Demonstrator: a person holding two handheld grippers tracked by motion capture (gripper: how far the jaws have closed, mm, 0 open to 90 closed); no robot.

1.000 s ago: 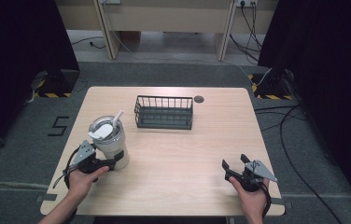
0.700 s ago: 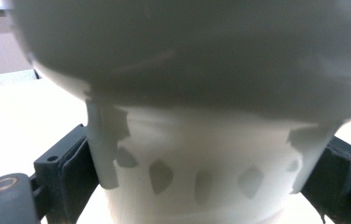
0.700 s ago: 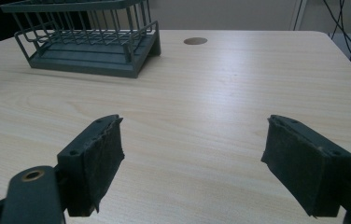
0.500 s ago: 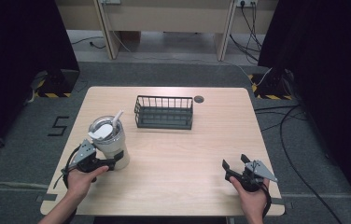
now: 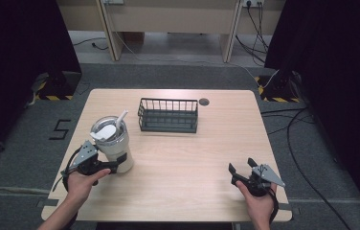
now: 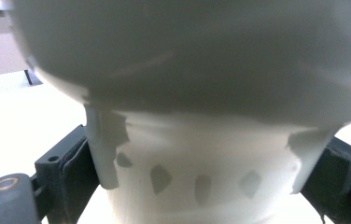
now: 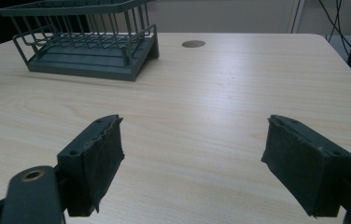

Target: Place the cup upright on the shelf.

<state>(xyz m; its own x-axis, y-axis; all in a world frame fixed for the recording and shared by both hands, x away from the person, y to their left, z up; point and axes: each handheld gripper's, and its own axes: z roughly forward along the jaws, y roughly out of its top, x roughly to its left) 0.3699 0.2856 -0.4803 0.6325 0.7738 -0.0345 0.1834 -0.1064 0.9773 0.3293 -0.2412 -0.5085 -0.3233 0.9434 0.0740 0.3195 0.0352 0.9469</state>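
The white tumbler (image 5: 113,143), lidded and with a straw poking up, stands upright near the left front of the surface (image 5: 192,163), with the wire rack (image 5: 168,115) well apart behind it. The left tongs (image 5: 112,166) are closed around its lower body, one jaw pressed to each side. It looks rigid and smooth-walled, probably slippery and top-heavy if full, so a firm squeeze low on the narrower base seems wise. The right tongs (image 5: 241,167) rest wide open and empty at the right front.
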